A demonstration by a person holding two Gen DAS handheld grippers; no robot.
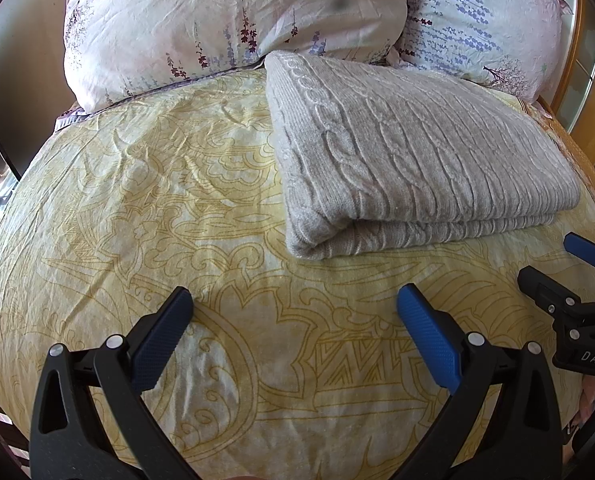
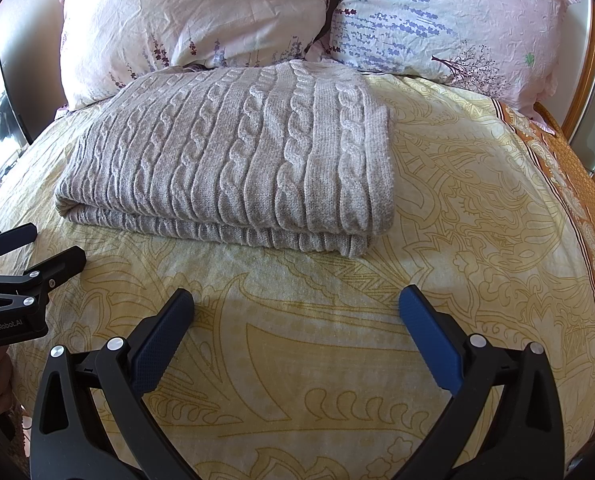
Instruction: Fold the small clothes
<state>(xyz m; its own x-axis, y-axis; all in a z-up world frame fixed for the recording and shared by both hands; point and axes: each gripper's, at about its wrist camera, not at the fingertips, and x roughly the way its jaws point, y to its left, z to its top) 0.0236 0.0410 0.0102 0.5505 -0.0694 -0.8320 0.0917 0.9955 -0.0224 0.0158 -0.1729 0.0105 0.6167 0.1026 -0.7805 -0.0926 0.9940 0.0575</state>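
Left gripper (image 1: 295, 308) nearest, fingers spread wide, empty, hovering over the yellow patterned bedspread (image 1: 137, 208). Right gripper (image 2: 296, 308) same: fingers apart, nothing held, low over the bedspread. Each shows at the edge of the other's view, so they sit side by side.

Beyond both, the grey cable-knit sweater (image 2: 233, 160) lies on the bedspread, already folded into a thick rectangle, at least two layers showing at the near edge. From the left gripper the sweater lies ahead and to the right; from the right gripper ahead and to the left, so it sits roughly between them, neither touching it. Neither looks clearly nearer. Cable ribs run away from the grippers toward the pillows; near edge runs crosswise. Knit looks soft, bulky, edges fairly even.

Behind the sweater, two floral pillows (image 2: 185, 20), its far edge touching or just short of them. Fold looks about finished, my judgement.
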